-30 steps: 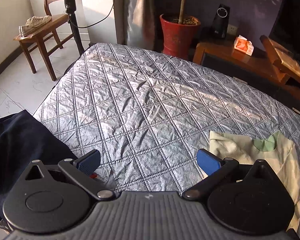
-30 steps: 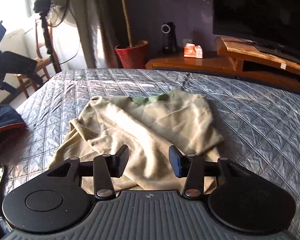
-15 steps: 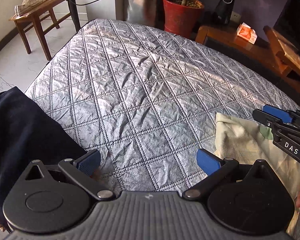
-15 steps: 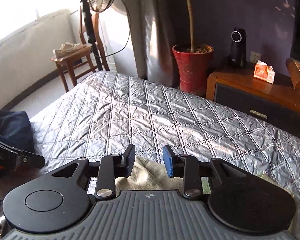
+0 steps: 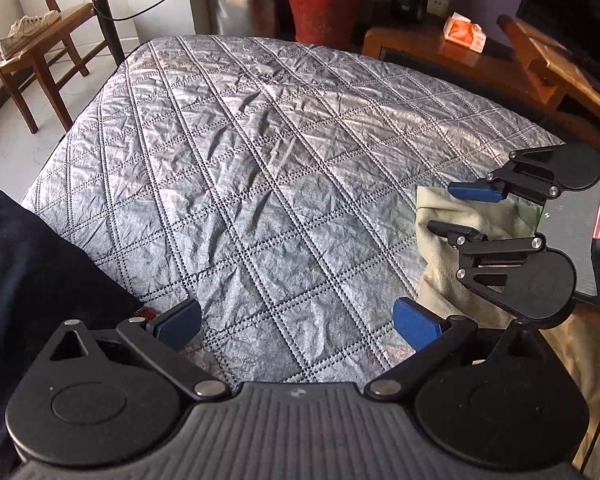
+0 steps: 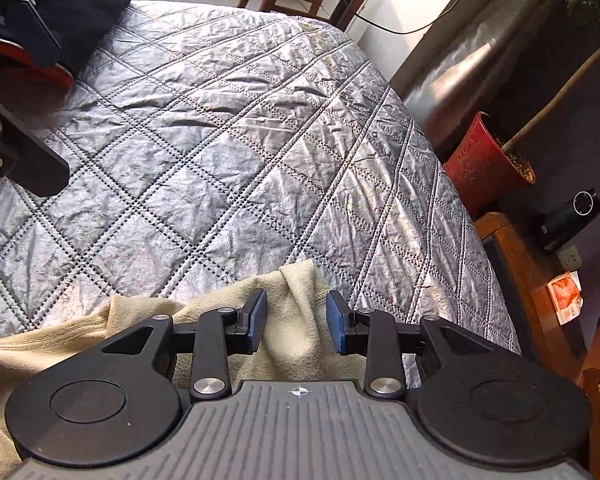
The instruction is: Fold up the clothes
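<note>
Soft beige garment (image 6: 292, 332) bunched on crinkled grey quilted cover (image 6: 228, 152).
Right gripper (image 6: 296, 320) parted around a fleecy fold — not clamped; left gripper (image 5: 296, 320) spread wide.

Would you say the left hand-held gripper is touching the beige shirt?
Apart: in the left wrist view, the left hand-held gripper is open over bare quilt, with the beige shirt beside it.

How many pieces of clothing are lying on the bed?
2: a beige garment lies between the right gripper fingers, and a dark navy garment lies at the bed's left edge. More may be hidden.
</note>
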Motion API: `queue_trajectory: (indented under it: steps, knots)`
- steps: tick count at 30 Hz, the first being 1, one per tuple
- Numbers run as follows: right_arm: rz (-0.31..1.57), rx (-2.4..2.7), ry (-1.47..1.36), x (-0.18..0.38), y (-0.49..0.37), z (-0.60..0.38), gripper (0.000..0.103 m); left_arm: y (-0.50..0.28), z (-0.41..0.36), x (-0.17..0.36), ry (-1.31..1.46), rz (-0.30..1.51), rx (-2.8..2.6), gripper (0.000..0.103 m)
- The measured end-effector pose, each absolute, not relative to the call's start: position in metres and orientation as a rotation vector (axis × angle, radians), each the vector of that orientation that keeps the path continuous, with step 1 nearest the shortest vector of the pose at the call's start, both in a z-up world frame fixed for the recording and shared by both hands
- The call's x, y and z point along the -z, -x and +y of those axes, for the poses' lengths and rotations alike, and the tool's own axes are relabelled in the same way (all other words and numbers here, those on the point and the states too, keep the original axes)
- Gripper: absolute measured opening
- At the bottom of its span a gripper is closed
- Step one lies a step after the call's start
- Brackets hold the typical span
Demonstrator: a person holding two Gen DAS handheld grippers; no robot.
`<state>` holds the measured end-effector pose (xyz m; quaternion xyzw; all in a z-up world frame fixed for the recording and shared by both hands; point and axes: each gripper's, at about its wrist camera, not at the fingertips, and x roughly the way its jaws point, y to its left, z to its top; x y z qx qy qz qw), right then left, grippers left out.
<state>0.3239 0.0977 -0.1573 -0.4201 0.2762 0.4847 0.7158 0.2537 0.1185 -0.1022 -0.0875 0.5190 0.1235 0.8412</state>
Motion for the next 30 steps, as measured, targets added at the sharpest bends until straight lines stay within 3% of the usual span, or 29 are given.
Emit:
queue_trajectory:
  steps: [3,8,12,16,18,19,23,28,30]
  knots:
    - [0.651,-1.061,0.828,0.157,-0.336,0.092,0.037,-0.255,0.107,0.107,0.112,1.078,-0.239,0.102]
    - [0.702,-1.044,0.686,0.157,-0.349,0.083,0.021,-0.264,0.084,0.127,-0.056,1.076,-0.238,0.102]
    - [0.777,-1.04,0.404,0.146,-0.37,0.063,0.009,-0.267,0.065,0.14,-0.16,1.078,-0.182,0.102]
    - [0.798,-1.056,0.289,0.138,-0.377,0.052,0.007,-0.262,0.052,0.146,-0.23,1.038,-0.129,0.1]
    - [0.798,-1.06,0.256,0.134,-0.38,0.048,0.007,-0.256,0.047,0.147,-0.315,0.97,-0.112,0.092]
    - [0.797,-1.059,0.244,0.133,-0.381,0.047,0.007,-0.253,0.044,0.148,-0.356,0.936,-0.103,0.084]
    - [0.791,-1.056,0.237,0.133,-0.383,0.046,0.007,-0.24,0.031,0.153,-0.508,0.817,-0.037,0.072]
    - [0.805,-1.066,0.204,0.14,-0.382,0.047,0.007,-0.232,0.017,0.153,-0.626,0.739,0.107,0.073]
    - [0.811,-1.07,0.181,0.141,-0.383,0.045,0.007,-0.232,0.017,0.15,-0.617,0.73,0.162,0.083]
